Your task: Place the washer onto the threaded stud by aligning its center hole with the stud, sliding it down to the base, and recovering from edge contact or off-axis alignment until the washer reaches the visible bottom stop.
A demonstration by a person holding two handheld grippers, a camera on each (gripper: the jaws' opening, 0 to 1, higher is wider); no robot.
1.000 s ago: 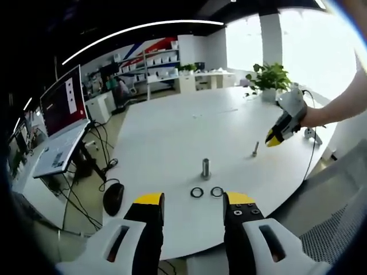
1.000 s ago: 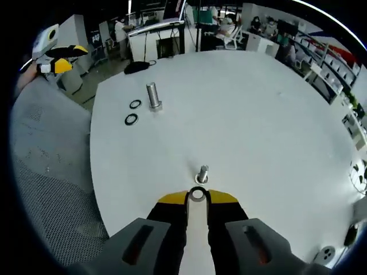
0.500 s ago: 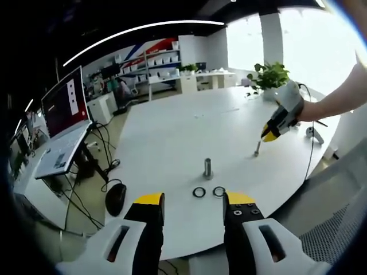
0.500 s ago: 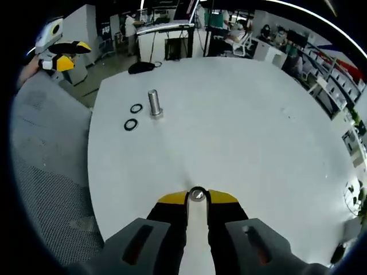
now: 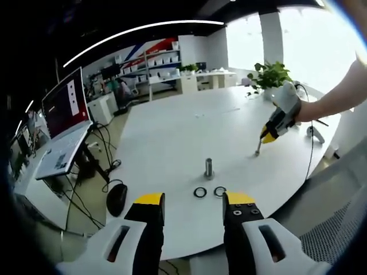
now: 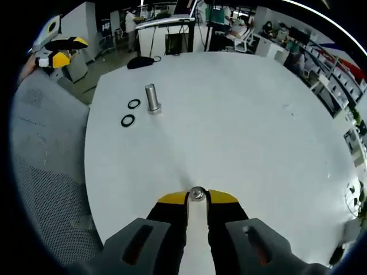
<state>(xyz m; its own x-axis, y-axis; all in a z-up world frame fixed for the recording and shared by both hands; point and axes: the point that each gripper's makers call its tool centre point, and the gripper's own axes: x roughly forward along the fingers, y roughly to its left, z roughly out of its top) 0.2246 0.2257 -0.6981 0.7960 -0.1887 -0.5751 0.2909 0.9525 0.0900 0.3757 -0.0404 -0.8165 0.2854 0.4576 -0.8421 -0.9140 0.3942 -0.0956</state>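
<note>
Steel washer (image 6: pixel 197 193) is clamped in your right gripper (image 6: pixel 197 198) directly over the upright stud (image 5: pixel 257 149); left gripper (image 5: pixel 188 200) sits open, farther off.

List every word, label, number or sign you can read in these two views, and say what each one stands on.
None can be read.
Laptop screen: red with a white panel, its text too blurred.
Laptop keyboard deck: a pale sticker, too small.
Far wall: red and blue stripes, no letters legible.
White table, large stud and loose washers: no markings visible.
</note>
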